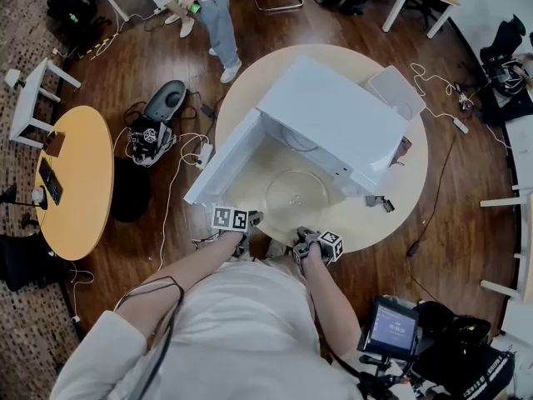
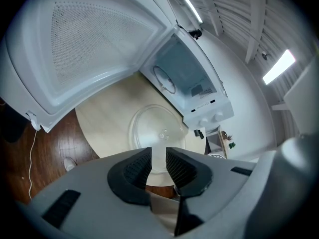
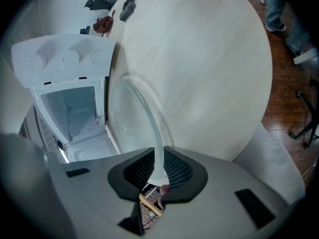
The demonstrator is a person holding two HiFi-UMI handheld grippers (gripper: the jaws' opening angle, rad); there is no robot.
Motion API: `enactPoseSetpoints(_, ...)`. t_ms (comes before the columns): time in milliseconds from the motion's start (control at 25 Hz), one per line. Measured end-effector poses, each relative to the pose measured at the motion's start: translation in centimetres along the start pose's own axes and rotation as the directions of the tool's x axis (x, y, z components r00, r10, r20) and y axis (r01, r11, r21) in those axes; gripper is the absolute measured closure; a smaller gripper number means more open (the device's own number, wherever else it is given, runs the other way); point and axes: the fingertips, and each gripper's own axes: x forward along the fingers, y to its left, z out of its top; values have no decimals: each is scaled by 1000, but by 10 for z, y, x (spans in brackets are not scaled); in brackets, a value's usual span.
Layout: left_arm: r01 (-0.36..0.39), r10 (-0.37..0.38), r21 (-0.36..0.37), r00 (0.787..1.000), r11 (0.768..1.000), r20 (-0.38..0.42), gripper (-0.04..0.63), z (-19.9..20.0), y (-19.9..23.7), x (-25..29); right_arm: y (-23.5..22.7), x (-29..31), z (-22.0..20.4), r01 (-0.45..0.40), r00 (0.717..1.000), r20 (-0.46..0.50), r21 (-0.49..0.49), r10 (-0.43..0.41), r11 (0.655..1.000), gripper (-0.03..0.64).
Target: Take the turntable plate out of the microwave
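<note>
Your right gripper (image 3: pixel 158 166) is clamped on the near rim of the turntable plate (image 3: pixel 132 118). Your left gripper (image 2: pixel 158 163) has its jaws a narrow gap apart and grips nothing; the plate's edge is just ahead of it. The plate lies on the round table (image 1: pixel 250 73), outside the microwave (image 1: pixel 333 115), in front of the cavity. The microwave door (image 2: pixel 84 49) stands fully open to the left.
</note>
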Motion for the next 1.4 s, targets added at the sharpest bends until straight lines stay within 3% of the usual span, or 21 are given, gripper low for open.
enactPoseSetpoints(480,-37,36,48,999,998,9,518,2,8,-2,-4,18,-4,24,1000,-12,18,-23,1000,572)
enactPoseSetpoints(560,-40,39,58,999,998,16,518,4,7,-1,-5,19,-3,45,999,-1,-24,-45,999,568)
enactPoseSetpoints(760,-11,6,84,998,996,67,518,20,-18,-5,18,10,-12,37,999,-26,-130,-41,991,409)
enactPoseSetpoints(920,38,-53,119,991,992,123,518,31,-41,-8,38,-13,-16,11,1000,-4,-218,-12,976,383)
enactPoseSetpoints(1000,72,-98,162,982,984,159,518,43,-57,-12,62,-29,-13,-23,999,30,-318,34,948,383)
enactPoseSetpoints(1040,89,-124,198,977,976,175,518,48,-66,-15,79,-41,-10,-29,996,63,-427,62,904,383)
enactPoseSetpoints(1080,103,-150,242,971,965,188,518,52,-76,-20,98,-56,-8,-14,990,106,-573,92,819,383)
enactPoseSetpoints(1160,134,-210,328,955,935,207,518,55,-100,-29,134,-93,-7,81,967,198,-836,160,543,383)
enactPoseSetpoints(1200,154,-245,362,945,919,218,518,55,-112,-35,148,-112,-9,129,954,227,-902,198,412,383)
enactPoseSetpoints(1240,174,-280,391,932,904,232,518,57,-125,-42,161,-130,-11,157,941,240,-934,237,322,385)
enactPoseSetpoints(1280,190,-313,418,917,888,248,518,61,-138,-51,176,-147,-12,168,930,244,-948,276,270,384)
enactPoseSetpoints(1320,200,-343,447,900,872,267,518,68,-150,-61,192,-163,-13,173,916,246,-955,316,241,384)
enactPoseSetpoints(1400,201,-395,513,868,835,302,518,83,-173,-86,222,-192,-11,192,881,262,-959,393,207,385)
